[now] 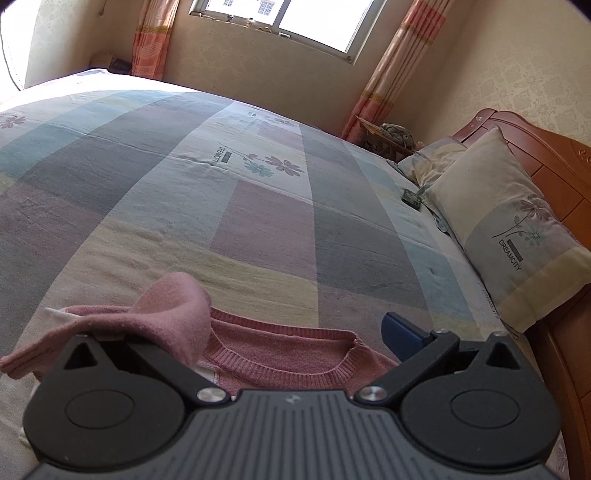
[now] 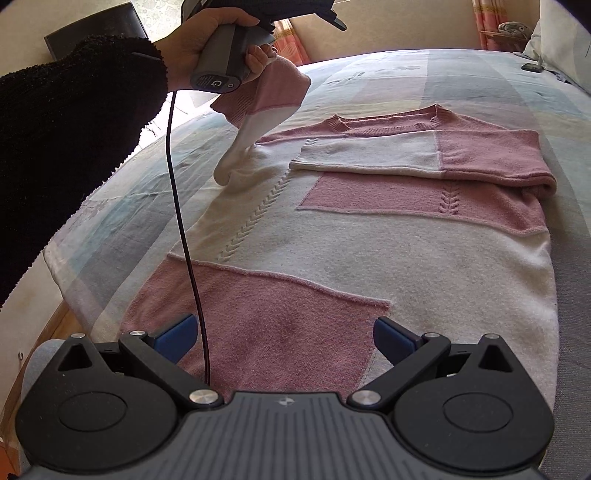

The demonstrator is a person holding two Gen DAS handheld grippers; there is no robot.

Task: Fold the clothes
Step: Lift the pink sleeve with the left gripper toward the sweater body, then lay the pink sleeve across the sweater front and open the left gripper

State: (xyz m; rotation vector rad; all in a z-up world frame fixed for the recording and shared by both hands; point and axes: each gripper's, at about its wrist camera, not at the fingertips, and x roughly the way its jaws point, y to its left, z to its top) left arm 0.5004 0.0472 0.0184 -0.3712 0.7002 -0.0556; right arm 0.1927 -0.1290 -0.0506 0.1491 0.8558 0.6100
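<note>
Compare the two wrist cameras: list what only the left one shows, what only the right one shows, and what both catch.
Only the left wrist view: the window, the wooden headboard and the near pillow's printed face.

Only the right wrist view: the sweater spread flat with one sleeve folded across its chest, the hand holding the left gripper's handle, its cable, and the open right gripper.

Both: the patchwork bedspread and the lifted sleeve.

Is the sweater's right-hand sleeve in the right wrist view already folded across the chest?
Yes, that sleeve lies flat across the sweater, its white cuff end reaching toward the middle below the neckline.
</note>
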